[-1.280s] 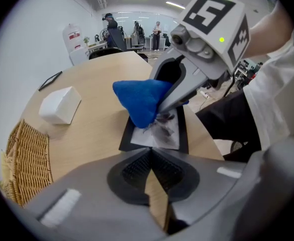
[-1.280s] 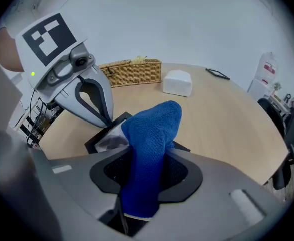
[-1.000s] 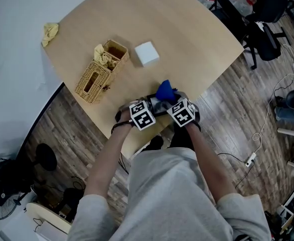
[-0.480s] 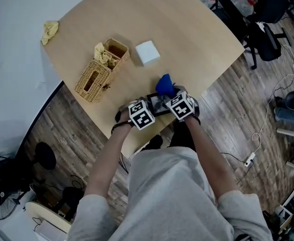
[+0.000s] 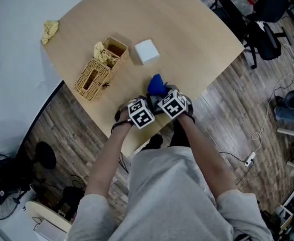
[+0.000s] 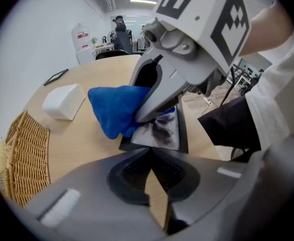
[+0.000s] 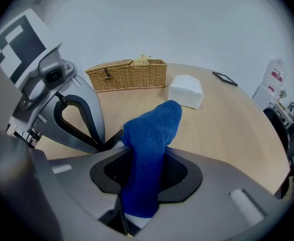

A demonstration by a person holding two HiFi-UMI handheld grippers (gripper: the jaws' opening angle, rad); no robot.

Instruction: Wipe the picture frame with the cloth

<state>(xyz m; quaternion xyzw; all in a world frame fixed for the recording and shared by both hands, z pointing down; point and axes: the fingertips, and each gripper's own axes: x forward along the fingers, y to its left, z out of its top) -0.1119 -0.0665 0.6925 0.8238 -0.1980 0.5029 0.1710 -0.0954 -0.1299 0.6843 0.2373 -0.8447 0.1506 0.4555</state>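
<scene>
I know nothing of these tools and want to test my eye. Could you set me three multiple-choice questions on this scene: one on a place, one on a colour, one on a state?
1. Where does the picture frame lie?
A) hung on a wall
B) flat on the table, by the edge nearest the person
C) inside a drawer

2. What colour is the cloth in the right gripper?
A) red
B) green
C) blue

3. How do the right gripper's jaws stand?
A) shut on the cloth
B) wide apart and empty
C) shut on a spoon

Answers:
1 B: the left gripper view shows the frame flat on the wood, just past the jaws.
2 C: every view shows the cloth blue.
3 A: the right gripper view shows the cloth pinched between both jaws.
</scene>
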